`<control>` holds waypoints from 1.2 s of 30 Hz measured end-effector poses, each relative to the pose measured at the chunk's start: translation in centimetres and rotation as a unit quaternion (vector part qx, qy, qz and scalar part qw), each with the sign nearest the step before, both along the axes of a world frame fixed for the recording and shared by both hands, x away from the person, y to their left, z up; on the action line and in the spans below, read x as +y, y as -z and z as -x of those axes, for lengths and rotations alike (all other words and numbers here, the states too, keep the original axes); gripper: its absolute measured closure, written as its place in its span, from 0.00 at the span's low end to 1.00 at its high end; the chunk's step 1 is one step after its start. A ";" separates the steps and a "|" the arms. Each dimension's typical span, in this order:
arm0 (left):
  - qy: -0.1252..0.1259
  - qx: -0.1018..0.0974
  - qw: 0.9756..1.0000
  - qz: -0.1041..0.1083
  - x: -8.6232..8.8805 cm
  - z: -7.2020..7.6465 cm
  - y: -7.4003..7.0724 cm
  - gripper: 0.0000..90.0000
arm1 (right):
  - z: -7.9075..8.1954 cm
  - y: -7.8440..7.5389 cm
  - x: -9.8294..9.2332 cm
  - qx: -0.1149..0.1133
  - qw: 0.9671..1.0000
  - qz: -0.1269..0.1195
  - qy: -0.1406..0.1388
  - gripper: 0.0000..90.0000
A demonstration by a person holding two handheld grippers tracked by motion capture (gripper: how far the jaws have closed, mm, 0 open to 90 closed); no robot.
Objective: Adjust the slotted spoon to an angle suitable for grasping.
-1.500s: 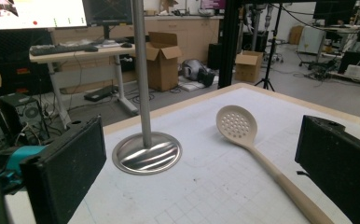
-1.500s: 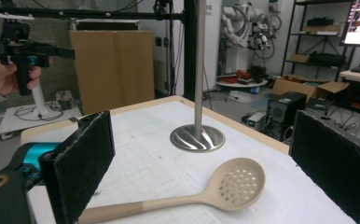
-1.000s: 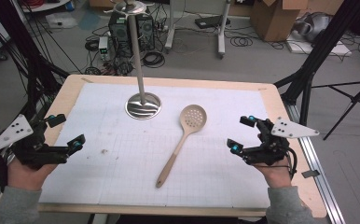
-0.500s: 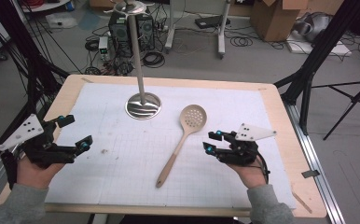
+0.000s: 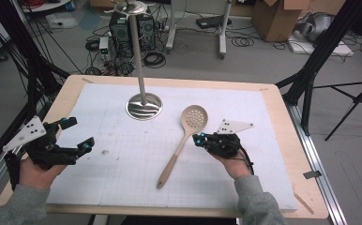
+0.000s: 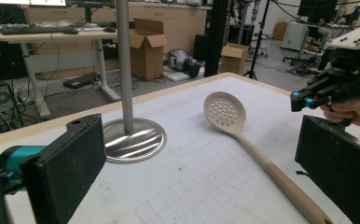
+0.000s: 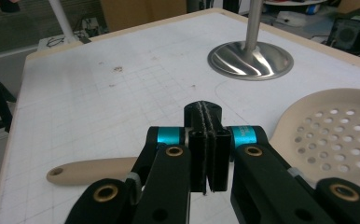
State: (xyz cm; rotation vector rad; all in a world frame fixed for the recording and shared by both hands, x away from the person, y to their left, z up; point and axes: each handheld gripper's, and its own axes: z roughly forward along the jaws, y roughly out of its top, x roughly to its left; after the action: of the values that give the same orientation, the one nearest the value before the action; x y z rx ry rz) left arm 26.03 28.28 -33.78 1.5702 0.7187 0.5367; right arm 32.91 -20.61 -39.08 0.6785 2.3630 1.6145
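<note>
The right hand-held gripper [image 7: 209,154], jaws just pressed together on nothing, hovers over the slotted spoon's [image 7: 336,135] handle.

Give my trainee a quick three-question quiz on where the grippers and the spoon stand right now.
1. True or false: the right gripper has its jaws wide apart.
2. Which end of the slotted spoon points toward the metal stand: bowl or handle?
3. Is anything between the left gripper jaws? A) the spoon B) the stand C) nothing

Key:
1. False: the pads are pressed together, above the spoon handle, with nothing between them.
2. The bowl.
3. C: the jaws stand open over the white mat.
</note>
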 end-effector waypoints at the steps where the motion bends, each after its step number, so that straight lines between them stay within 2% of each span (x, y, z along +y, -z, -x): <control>1: 0.004 -0.001 1.000 0.002 0.1 0.1 0.1 0.02 | -0.5 0.5 0.4 0.002 1.000 0.003 -0.004 0.99; 4: 0.005 -0.003 1.000 0.003 0.2 0.2 0.1 0.02 | -1.0 0.9 0.9 -0.001 1.000 0.008 -0.006 0.99; 5: 0.009 -0.005 1.000 0.005 0.3 0.4 0.1 0.02 | -1.5 1.4 1.5 0.009 1.000 0.019 -0.005 0.99; 6: 0.009 -0.005 1.000 0.005 0.3 0.4 0.1 0.02 | -1.5 1.4 1.5 0.009 1.000 0.019 -0.005 0.99; 7: 0.009 -0.006 1.000 0.004 0.3 0.5 0.1 0.02 | -2.1 1.8 2.3 0.008 0.999 0.037 -0.003 1.00; 10: 0.012 -0.006 1.000 0.004 0.3 0.6 0.1 0.02 | -2.5 2.3 2.9 0.016 0.999 0.050 -0.004 1.00; 11: 0.012 -0.005 1.000 0.001 0.3 0.6 0.2 0.02 | -3.2 2.7 3.5 0.020 0.998 0.062 -0.002 1.00; 17: 0.012 0.000 1.000 -0.001 0.4 0.8 0.4 0.02 | -4.4 3.4 4.5 0.028 0.997 0.078 -0.004 1.00; 19: 0.013 0.002 1.000 -0.002 0.5 0.9 0.4 0.02 | -5.1 4.1 5.0 0.037 0.995 0.094 -0.008 1.00; 24: 0.011 0.003 1.000 -0.002 0.7 1.1 0.5 0.02 | -5.6 4.7 5.5 0.052 0.994 0.099 -0.021 1.00; 27: 0.008 0.005 1.000 -0.001 0.9 1.2 0.5 0.02 | -6.1 5.1 6.2 0.059 0.991 0.113 -0.028 1.00; 32: 0.006 0.007 1.000 -0.001 1.1 1.3 0.6 0.02 | -6.5 5.2 6.7 0.061 0.988 0.135 -0.030 1.00; 33: 0.005 0.008 1.000 0.000 1.2 1.3 0.7 0.02 | -6.7 5.2 7.0 0.060 0.985 0.156 -0.032 1.00; 36: 0.005 0.010 1.000 0.000 1.2 1.3 0.8 0.02 | -6.8 5.3 7.1 0.058 0.985 0.158 -0.028 1.00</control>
State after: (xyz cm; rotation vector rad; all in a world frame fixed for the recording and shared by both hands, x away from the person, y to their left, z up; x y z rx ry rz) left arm 24.69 29.48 -34.53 1.5805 0.7267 0.5145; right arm 39.71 -13.49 -44.39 0.6602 2.6606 1.2045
